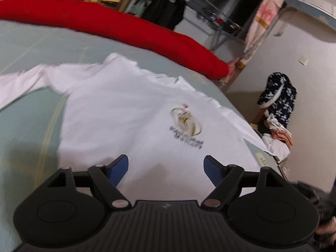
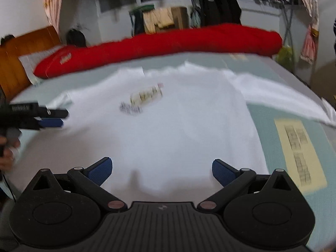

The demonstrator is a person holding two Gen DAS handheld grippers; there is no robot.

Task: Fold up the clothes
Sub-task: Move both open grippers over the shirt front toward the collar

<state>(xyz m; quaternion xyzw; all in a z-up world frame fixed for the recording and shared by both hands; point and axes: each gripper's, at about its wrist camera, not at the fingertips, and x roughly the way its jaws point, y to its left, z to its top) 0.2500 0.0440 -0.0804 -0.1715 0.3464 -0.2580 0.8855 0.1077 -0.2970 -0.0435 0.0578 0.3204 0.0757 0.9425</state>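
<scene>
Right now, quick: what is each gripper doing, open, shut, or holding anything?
Left gripper: open, nothing between its fingers, above the white T-shirt.
Right gripper: open, holding nothing, over the same T-shirt.

— Where does the left wrist view sit?
— Low over the white shirt [image 1: 117, 109], angled down toward the red bolster [image 1: 105, 23].
— The right wrist view?
— Similarly near, facing the same shirt and bolster.

- White cotton T-shirt [image 2: 168, 126] with a small gold-and-grey chest logo [image 1: 185, 124], spread flat, front up, on the pale green bed.
- One sleeve [image 1: 23, 79] lies stretched outward.
</scene>
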